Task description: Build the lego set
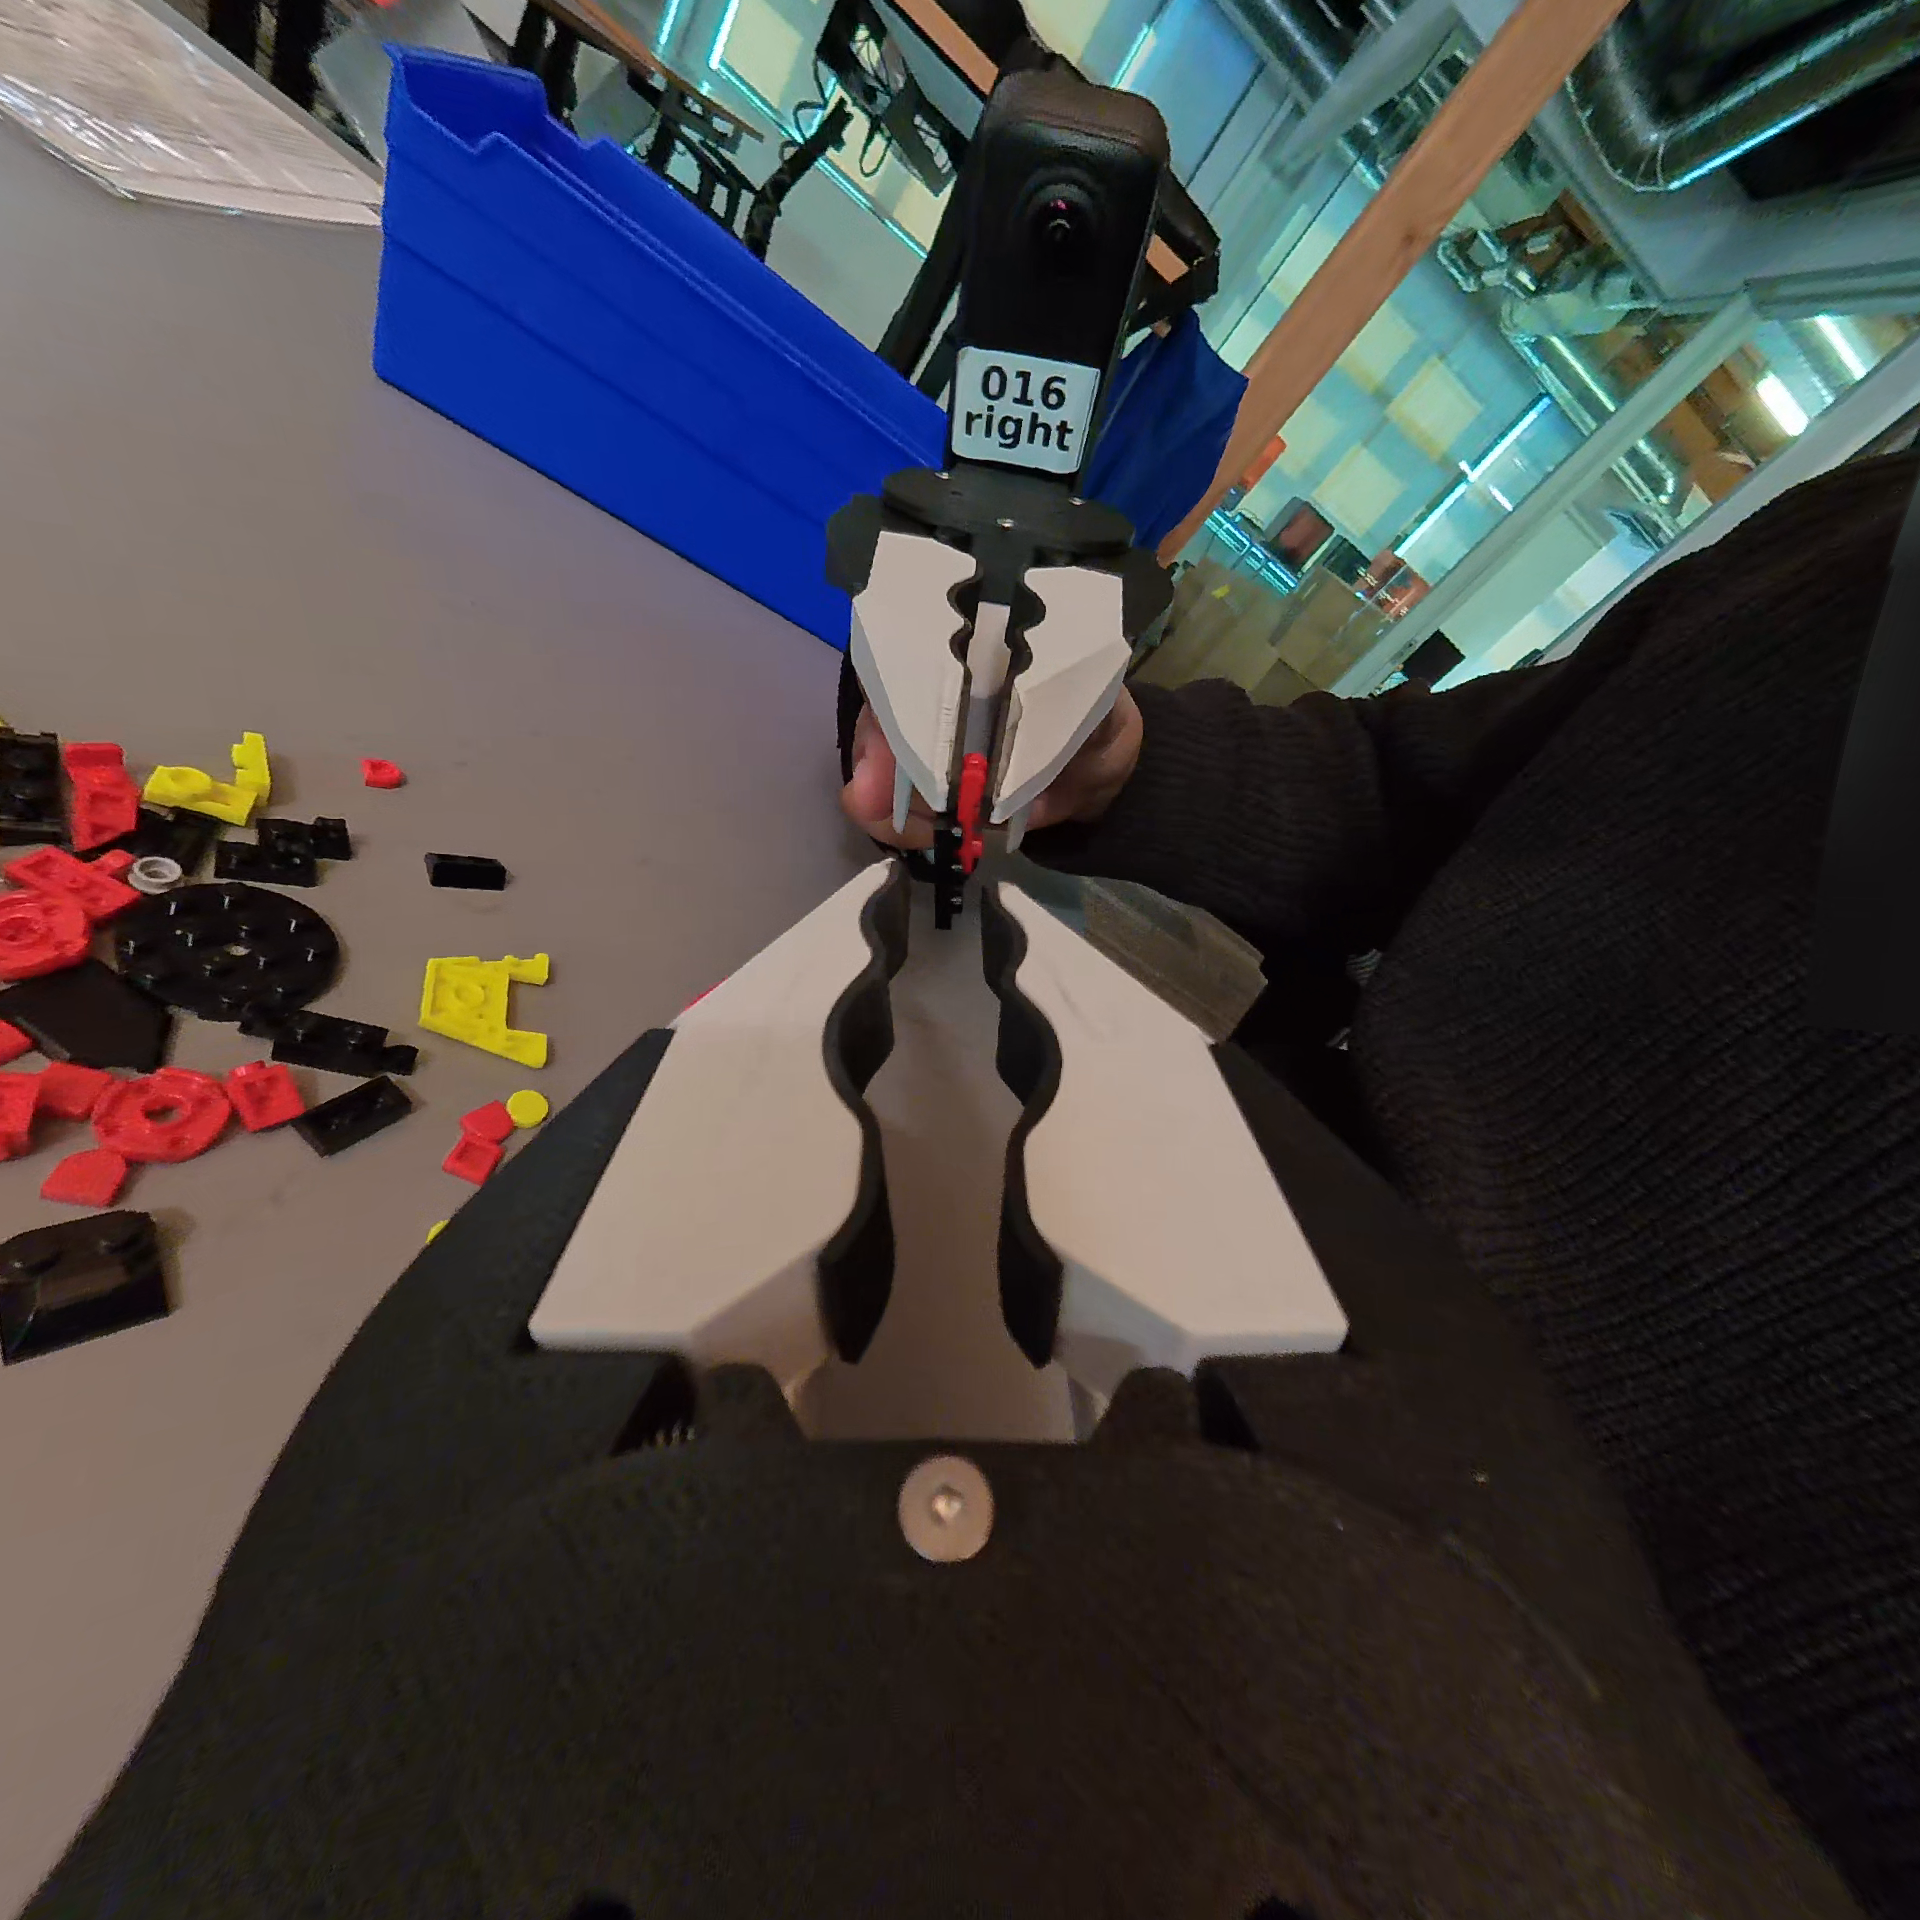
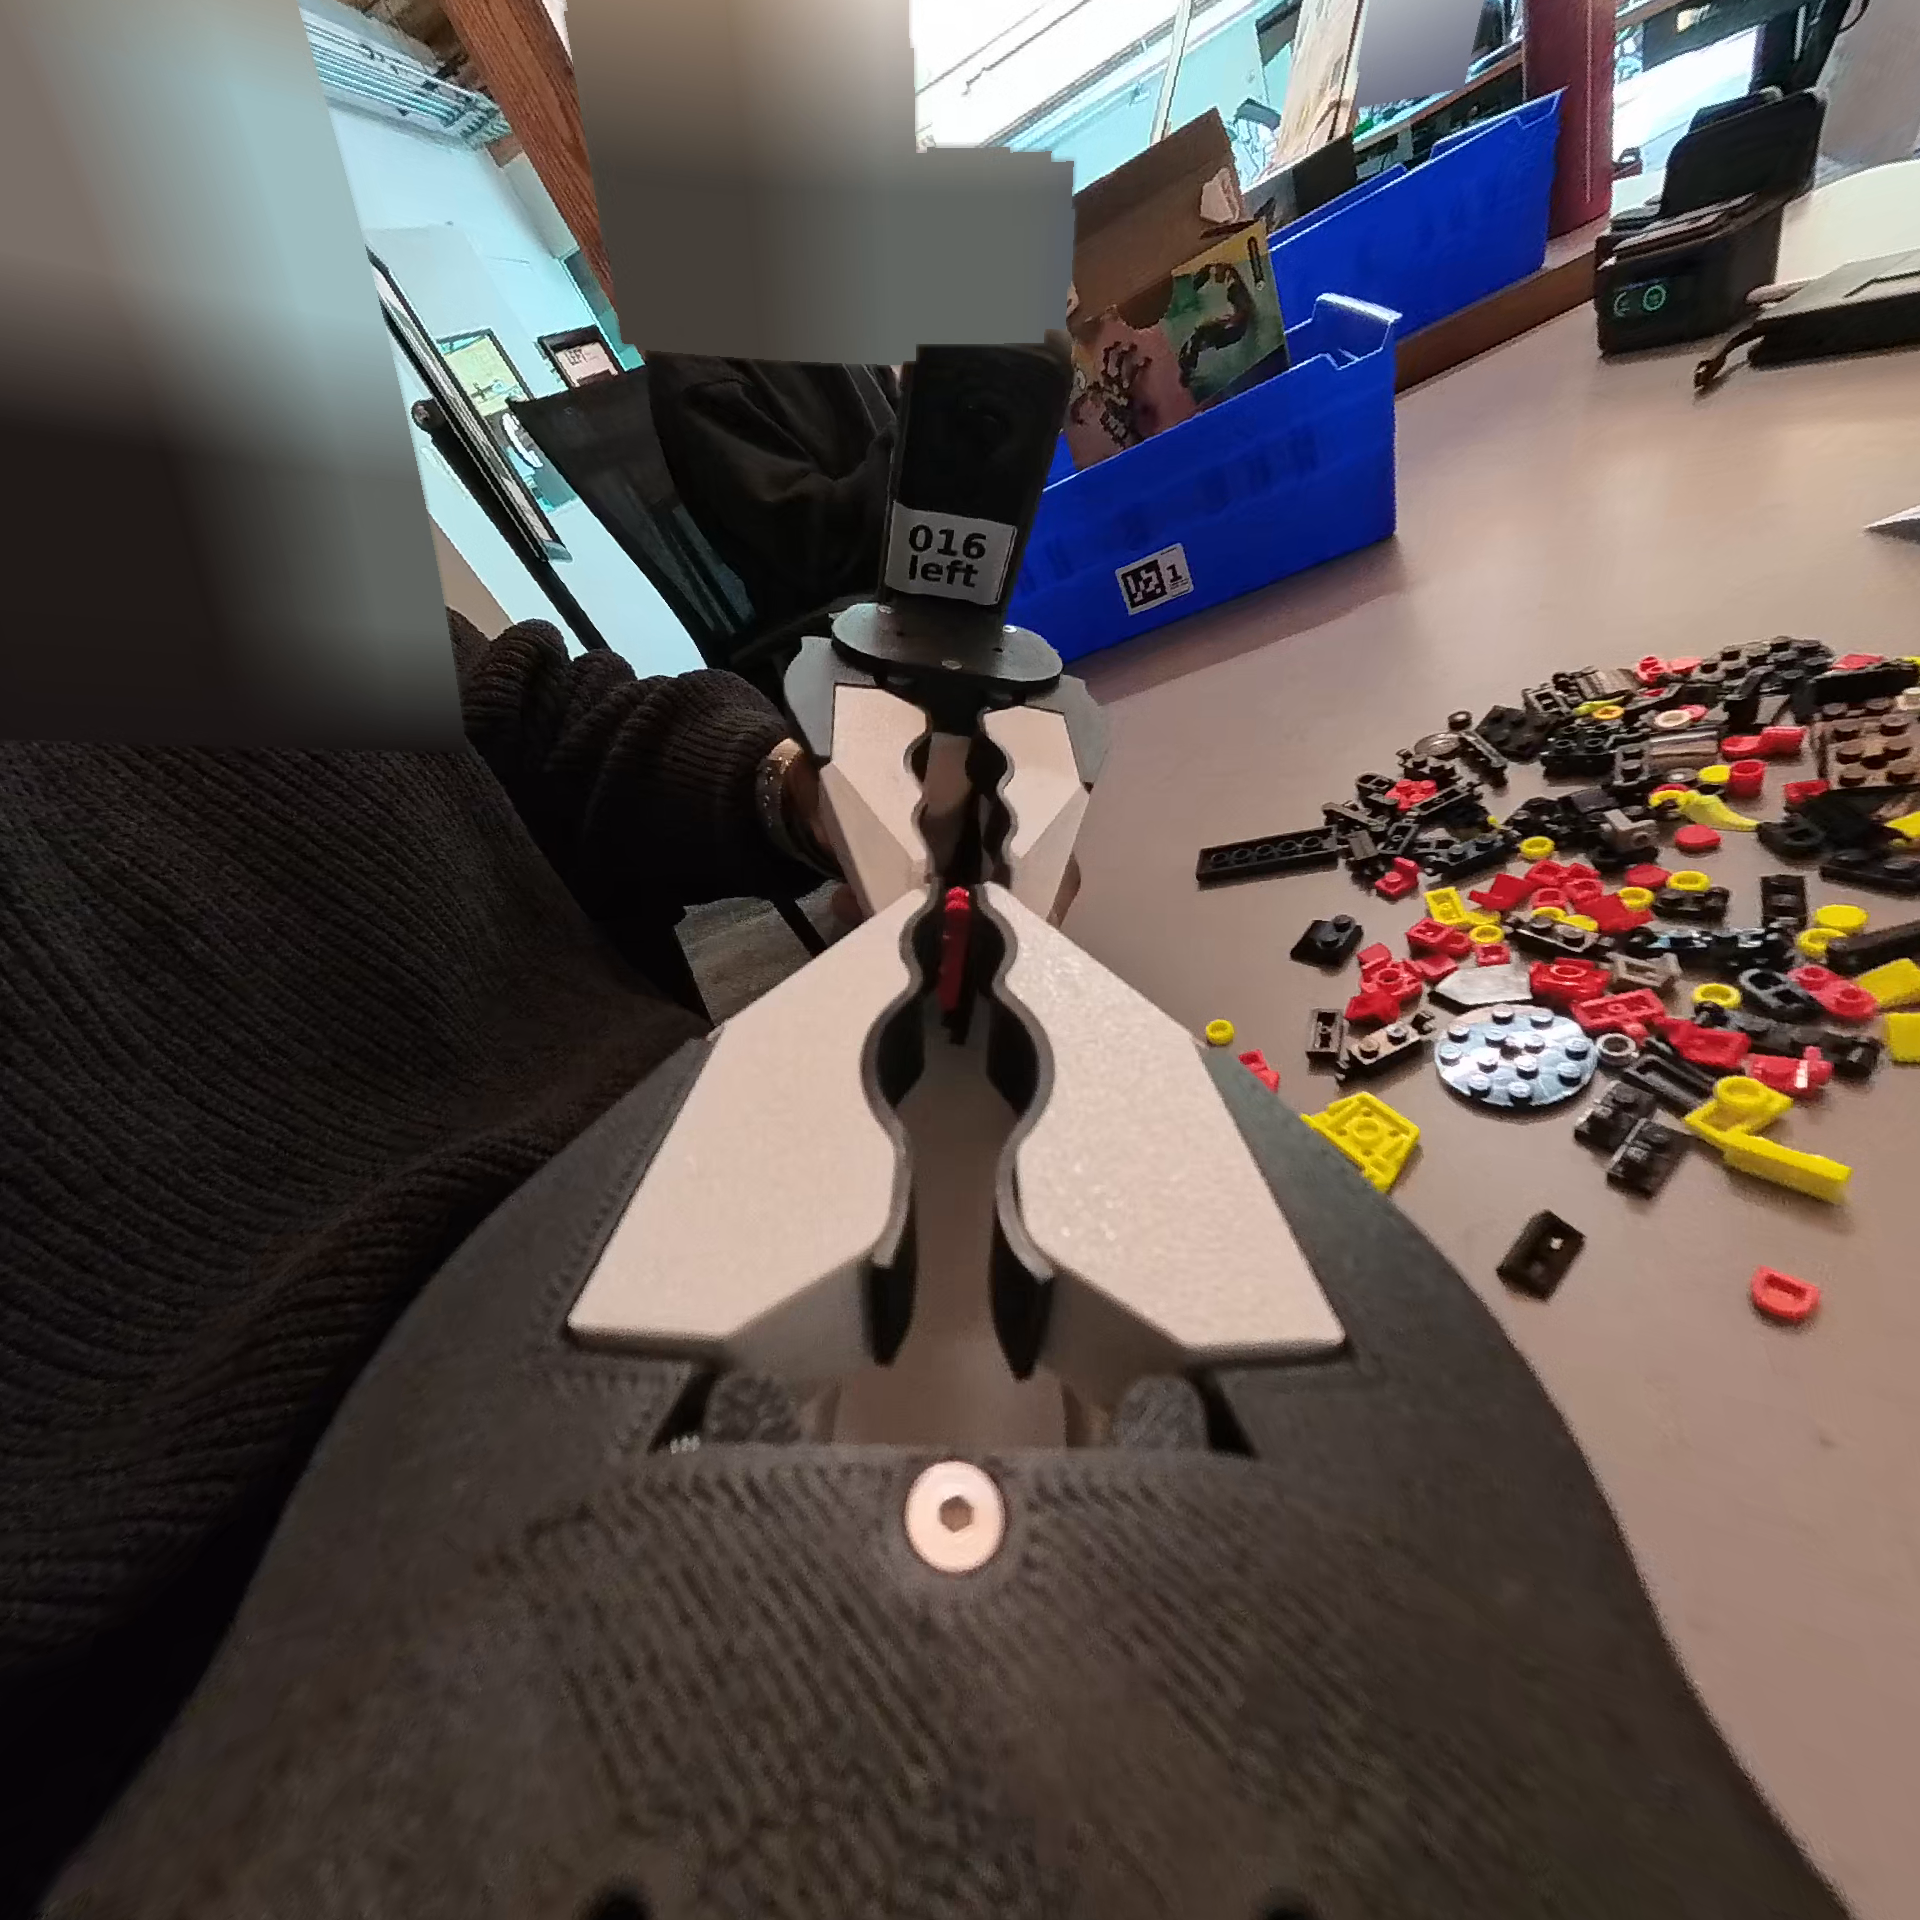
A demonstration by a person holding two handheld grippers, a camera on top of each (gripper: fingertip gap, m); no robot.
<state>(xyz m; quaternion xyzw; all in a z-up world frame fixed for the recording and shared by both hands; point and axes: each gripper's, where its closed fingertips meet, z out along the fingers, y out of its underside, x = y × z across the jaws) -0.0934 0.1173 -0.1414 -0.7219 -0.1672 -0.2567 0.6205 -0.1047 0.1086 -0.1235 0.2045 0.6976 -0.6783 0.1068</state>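
My two grippers meet tip to tip above the table's near edge. In the left wrist view, my left gripper (image 1: 945,883) is shut on a thin black plate (image 1: 943,896) held on edge. The right gripper (image 1: 964,831) faces it, shut on a small red piece (image 1: 972,800) that sits against the same black plate. In the right wrist view, my right gripper (image 2: 954,909) holds the red piece (image 2: 954,951) between its fingertips. The left gripper (image 2: 961,873) is just beyond, its jaws nearly together. The black plate is mostly hidden there.
Loose red, black and yellow pieces (image 1: 208,987) lie on the grey table (image 1: 468,582), also in the right wrist view (image 2: 1662,935), with a round studded plate (image 2: 1512,1049) among them. A blue bin (image 1: 623,343) stands behind. A person's dark sleeve (image 1: 1558,935) fills one side. Only a small space, under 4 cm, lies between the two pairs of fingers.
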